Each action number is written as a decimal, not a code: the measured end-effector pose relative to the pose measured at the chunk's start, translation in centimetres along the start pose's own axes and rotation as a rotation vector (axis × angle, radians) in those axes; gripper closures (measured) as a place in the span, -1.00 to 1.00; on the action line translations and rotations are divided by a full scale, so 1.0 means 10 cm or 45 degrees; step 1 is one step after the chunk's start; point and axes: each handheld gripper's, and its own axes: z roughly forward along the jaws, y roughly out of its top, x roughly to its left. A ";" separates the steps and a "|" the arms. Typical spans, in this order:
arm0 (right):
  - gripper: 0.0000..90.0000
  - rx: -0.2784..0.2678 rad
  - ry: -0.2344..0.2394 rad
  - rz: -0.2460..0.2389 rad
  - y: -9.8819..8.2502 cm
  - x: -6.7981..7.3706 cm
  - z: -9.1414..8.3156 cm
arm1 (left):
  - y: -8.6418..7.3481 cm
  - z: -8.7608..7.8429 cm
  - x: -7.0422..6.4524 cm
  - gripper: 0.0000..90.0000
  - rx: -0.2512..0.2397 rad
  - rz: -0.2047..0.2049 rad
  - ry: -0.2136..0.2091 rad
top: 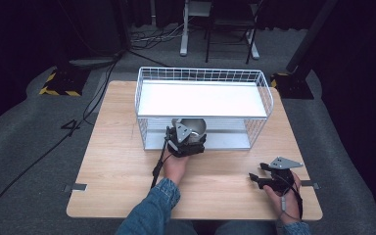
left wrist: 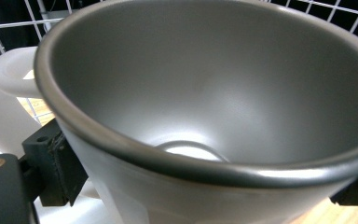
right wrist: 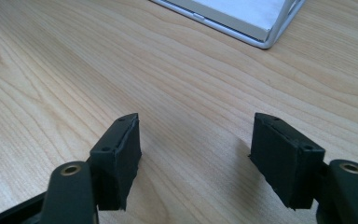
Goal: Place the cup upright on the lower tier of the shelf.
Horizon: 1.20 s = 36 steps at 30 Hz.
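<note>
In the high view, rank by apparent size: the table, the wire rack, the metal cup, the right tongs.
1. Wooden table, the largest.
2. White wire rack, standing on it.
3 and 4. Metal cup and right tongs look alike; the cup is partly hidden behind the left tongs, so I won't rank them.

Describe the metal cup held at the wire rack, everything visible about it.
The metal cup is dull grey, matte inside, with a rolled rim and walls that flare upward from a small flat bottom. It is empty. A white handle-like part sits at its side in the left gripper view. It is tilted toward the camera, its mouth open to view. The left tool grips it, black pads pressed on its outer wall, at the front opening of the white wire rack, under the upper shelf.
</note>
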 end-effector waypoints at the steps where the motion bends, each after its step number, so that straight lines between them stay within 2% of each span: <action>1: -0.26 0.000 0.001 0.000 0.00 0.00 0.00 | 0.00 0.02 0.00 -0.83 -0.002 -0.004 0.002; 4: -0.26 -0.001 -0.004 -0.007 0.00 0.01 0.00 | 0.01 0.08 0.01 -0.83 0.009 0.001 0.004; 6: -0.26 -0.004 -0.009 -0.018 0.00 0.01 0.00 | 0.03 0.14 0.00 -0.83 0.013 0.024 0.016; 7: -0.26 -0.004 -0.011 -0.022 0.00 0.02 0.00 | 0.04 0.17 0.00 -0.83 0.014 0.048 -0.016; 9: -0.26 -0.004 -0.013 -0.024 0.00 0.02 0.00 | 0.04 0.18 0.01 -0.83 0.016 0.056 -0.001; 15: -0.26 -0.005 -0.015 -0.023 0.00 0.02 0.00 | 0.00 0.27 0.02 -0.83 0.025 -0.005 0.068; 16: -0.26 -0.005 -0.015 -0.024 0.00 0.02 0.00 | 0.00 0.27 0.03 -0.83 0.038 -0.003 0.109; 17: -0.26 -0.005 -0.015 -0.024 0.00 0.02 0.00 | 0.00 0.29 0.05 -0.83 0.040 0.002 0.072; 18: -0.26 -0.005 -0.015 -0.023 0.00 0.02 0.00 | -0.01 0.30 0.05 -0.83 0.037 -0.008 0.071; 19: -0.26 -0.006 -0.014 -0.023 0.00 0.02 0.00 | -0.01 0.30 0.05 -0.83 0.053 -0.016 0.111; 20: -0.26 -0.005 -0.015 -0.024 0.00 0.02 0.00 | 0.00 0.32 0.12 -0.83 0.059 0.079 0.052; 21: -0.26 -0.007 -0.014 -0.024 0.00 0.02 0.00 | -0.01 0.33 0.12 -0.83 0.052 0.066 0.045; 22: -0.26 -0.007 -0.015 -0.024 0.00 0.02 0.00 | -0.02 0.33 0.08 -0.83 0.058 -0.017 0.042; 26: -0.26 -0.007 -0.015 -0.025 0.00 0.02 0.00 | -0.01 0.34 0.09 -0.84 0.057 -0.023 0.038; 27: -0.26 -0.007 -0.015 -0.025 0.00 0.02 0.00 | 0.01 0.34 0.14 -0.84 0.062 0.074 0.038; 28: -0.26 -0.007 -0.015 -0.024 0.00 0.02 0.00 | -0.01 0.33 0.08 -0.84 0.061 -0.034 0.101; 29: -0.26 -0.007 -0.015 -0.025 0.00 0.02 0.00 | 0.00 0.34 0.09 -0.84 0.063 -0.027 0.059; 30: -0.26 -0.007 -0.015 -0.025 0.00 0.02 0.00 | 0.00 0.37 0.10 -0.84 0.068 -0.009 -0.042; 31: -0.26 -0.007 -0.015 -0.026 0.00 0.02 0.00 | 0.00 0.36 0.10 -0.84 0.068 -0.017 0.000; 32: -0.26 -0.007 -0.016 -0.025 0.00 0.02 0.00 | 0.00 0.34 0.09 -0.84 0.068 -0.026 0.067; 33: -0.26 -0.007 -0.016 -0.025 0.00 0.02 0.00 | 0.00 0.35 0.11 -0.84 0.068 0.016 0.045; 34: -0.26 -0.007 -0.016 -0.024 0.00 0.02 0.00 | 0.00 0.35 0.09 -0.84 0.064 -0.025 0.038; 36: -0.26 -0.007 -0.016 -0.024 0.00 0.02 0.00 | 0.00 0.35 0.10 -0.84 0.063 -0.027 0.036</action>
